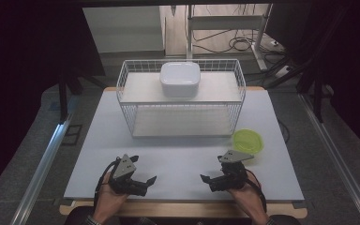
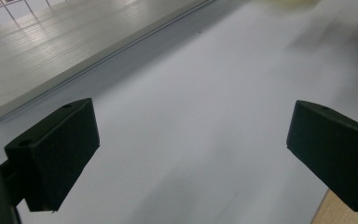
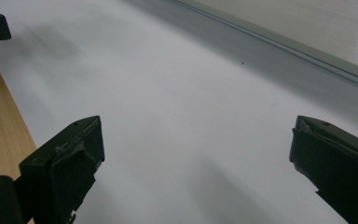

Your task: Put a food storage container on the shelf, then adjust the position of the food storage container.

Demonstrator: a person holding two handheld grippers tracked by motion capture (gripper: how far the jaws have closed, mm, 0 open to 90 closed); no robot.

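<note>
Both claws, L gripper (image 1: 151, 179) & R gripper (image 1: 205, 178), gaping wide, empty, low centre. Green bowl (image 1: 247, 140) right-mid, just above R; nearer R.

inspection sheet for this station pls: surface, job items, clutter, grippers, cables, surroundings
Surface: white board on a wooden table, bare near the grippers.
Job's things: white lidded box on the top shelf of the wire rack; green bowl right of the rack.
Clutter: nothing seen.
Grippers: left hand-held gripper and right hand-held gripper open, empty, low over the near edge.
Cables: black leads on the floor behind the table.
Surroundings: dark curtains, metal frame rails.
</note>
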